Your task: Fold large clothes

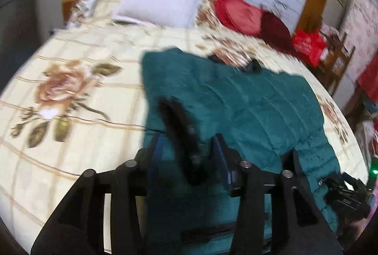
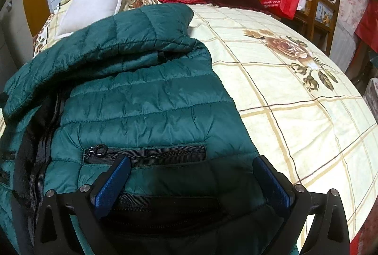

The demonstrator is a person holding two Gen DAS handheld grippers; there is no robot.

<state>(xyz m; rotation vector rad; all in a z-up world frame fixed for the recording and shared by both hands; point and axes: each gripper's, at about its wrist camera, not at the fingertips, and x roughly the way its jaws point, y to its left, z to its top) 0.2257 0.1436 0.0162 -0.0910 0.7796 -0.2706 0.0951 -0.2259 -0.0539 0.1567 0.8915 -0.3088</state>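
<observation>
Between the left gripper's (image 1: pixel 189 160) jaws lies a black-trimmed fold of the jacket (image 1: pixel 248 103) — probably a cuff or hem edge, though blur hides which. The jaws stand partly apart with that cloth between them; whether the pads are pressing on it cannot be told. The right gripper (image 2: pixel 191 181) has its jaws spread wide, one blue pad on each side of the jacket's lower hem, just below the zipped pocket (image 2: pixel 146 153). Its pads grip nothing.

The jacket, green and quilted, lies on the bed (image 2: pixel 295 94) with one part already doubled over the body on the far side. In the right view its long axis runs away from the jaws, from the hem close by up toward the pillow (image 2: pixel 94 4) at the head of the bed. The front zip (image 2: pixel 42 136) runs along the left side of that view.

The near hem is the end to lift — and the right gripper is plainly the nearer one, already straddling it. A fold from here would likely carry the hem straight along that axis toward the far end.
</observation>
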